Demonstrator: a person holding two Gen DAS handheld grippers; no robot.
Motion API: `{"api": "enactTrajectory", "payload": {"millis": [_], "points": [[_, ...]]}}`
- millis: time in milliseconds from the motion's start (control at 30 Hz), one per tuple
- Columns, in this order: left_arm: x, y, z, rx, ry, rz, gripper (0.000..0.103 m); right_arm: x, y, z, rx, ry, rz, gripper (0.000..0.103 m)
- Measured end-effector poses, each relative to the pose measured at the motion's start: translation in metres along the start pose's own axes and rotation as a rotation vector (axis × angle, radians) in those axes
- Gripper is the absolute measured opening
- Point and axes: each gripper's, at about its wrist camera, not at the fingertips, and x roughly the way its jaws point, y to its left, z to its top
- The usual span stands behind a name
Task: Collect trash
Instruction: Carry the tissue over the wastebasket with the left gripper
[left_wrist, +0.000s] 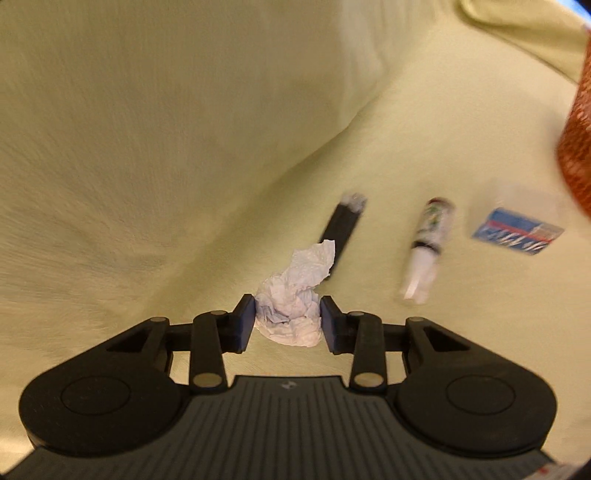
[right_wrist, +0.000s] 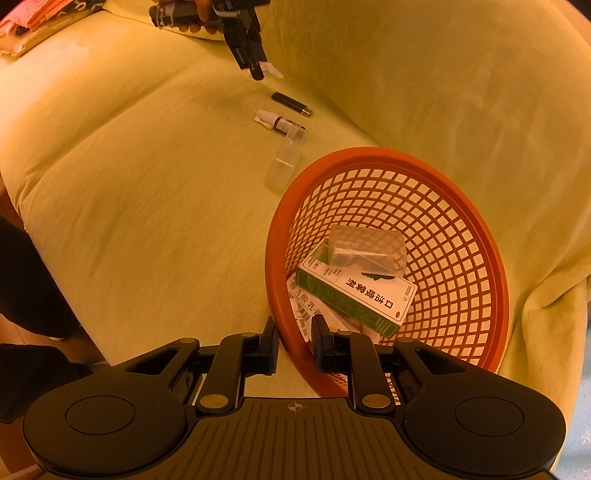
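Here, the left gripper (left_wrist: 288, 325) pinches a crumpled tissue (left_wrist: 295, 295) above the yellow sofa (left_wrist: 147, 147), while the orange basket (right_wrist: 491, 258) lies well off to its right, its rim clamped by the right gripper (right_wrist: 295, 347).

Matt, soft-napped yellow-green cloth (right_wrist: 155, 206) covers the couch; on it lie a crumpled white paper tissue (left_wrist: 291, 301), a glossy black plastic lighter (right_wrist: 291, 103) with a metal end, a small bottle (right_wrist: 275, 122) with a printed label, and a clear plastic case (right_wrist: 286, 158). The basket (right_wrist: 480, 236) is smooth orange plastic lattice holding a printed cardboard box (right_wrist: 354, 299) and a transparent plastic packet (right_wrist: 365, 249). Both grippers (left_wrist: 288, 321) (right_wrist: 294, 345) are matt black plastic with ribbed bases and dull metal pivot pins.
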Motion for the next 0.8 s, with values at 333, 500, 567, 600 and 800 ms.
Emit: {"api": "enactTrajectory", "payload": {"millis": [333, 500, 567, 600, 800], "points": [[-0.096, -0.044, 0.038, 0.046, -0.172, -0.068, 0.033, -0.001, 0.001, -0.002, -0.013, -0.017, 0.004, 0.015], [-0.135, -0.073, 0.064, 0.111, -0.257, -0.123, 0.033, -0.002, 0.0, -0.004, -0.013, -0.027, 0.014, 0.015], [-0.151, -0.089, 0.075, 0.143, -0.288, -0.149, 0.033, -0.002, 0.001, -0.003, -0.027, -0.025, 0.015, 0.015], [-0.154, -0.094, 0.082, 0.16, -0.305, -0.163, 0.033, -0.002, 0.001, -0.003, -0.032, -0.025, 0.015, 0.015], [-0.184, -0.147, 0.113, 0.259, -0.373, -0.227, 0.033, 0.0, 0.0, -0.005, -0.02, -0.035, 0.018, 0.015]]}}
